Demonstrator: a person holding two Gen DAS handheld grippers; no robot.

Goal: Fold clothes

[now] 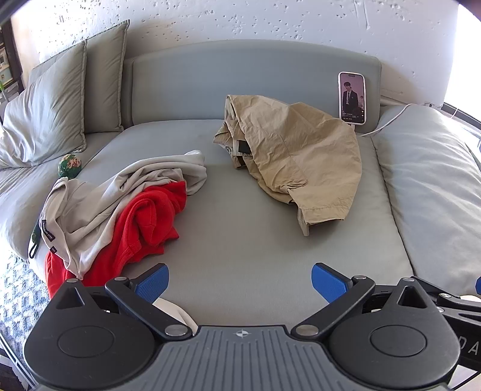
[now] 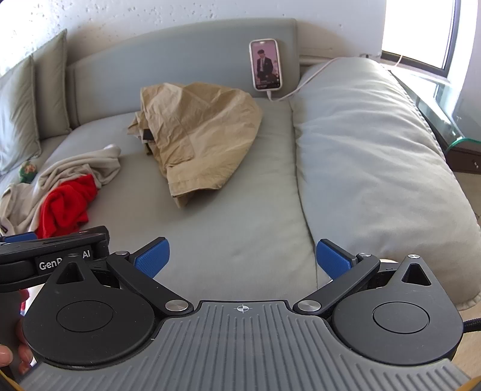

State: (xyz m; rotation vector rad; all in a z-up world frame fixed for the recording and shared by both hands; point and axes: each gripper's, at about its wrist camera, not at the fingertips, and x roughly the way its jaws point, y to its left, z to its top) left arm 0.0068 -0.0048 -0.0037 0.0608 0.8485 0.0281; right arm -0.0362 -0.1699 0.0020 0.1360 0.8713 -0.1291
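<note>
Both the left gripper (image 1: pixel 240 282) and the right gripper (image 2: pixel 242 258) hang empty, fingers spread wide, likely poised to pick. Beyond them on the daybed cushion (image 1: pixel 240 240), the crumpled khaki shorts (image 1: pixel 294 156) lie toward the back, the red garment (image 1: pixel 150 222) and beige shirt (image 1: pixel 99 204) heaped left.

Khaki shorts (image 1: pixel 294 156): thin woven cloth, matt, heavily creased. Red garment (image 1: pixel 147 222): fleecy, nubbly knit. Pale grey garment (image 1: pixel 120 192): soft, smooth jersey. Sofa bed (image 1: pixel 240 240): matt grey upholstery, fine weave. Phone (image 1: pixel 352 97): glossy screen, pale smooth case. Left gripper (image 1: pixel 239 282): matt black plastic arms, blue textured pads (image 1: pixel 150 284), bright metal pivots, ribbed grey body. Far wall (image 1: pixel 270 21): rough, pitted white plaster.
</note>
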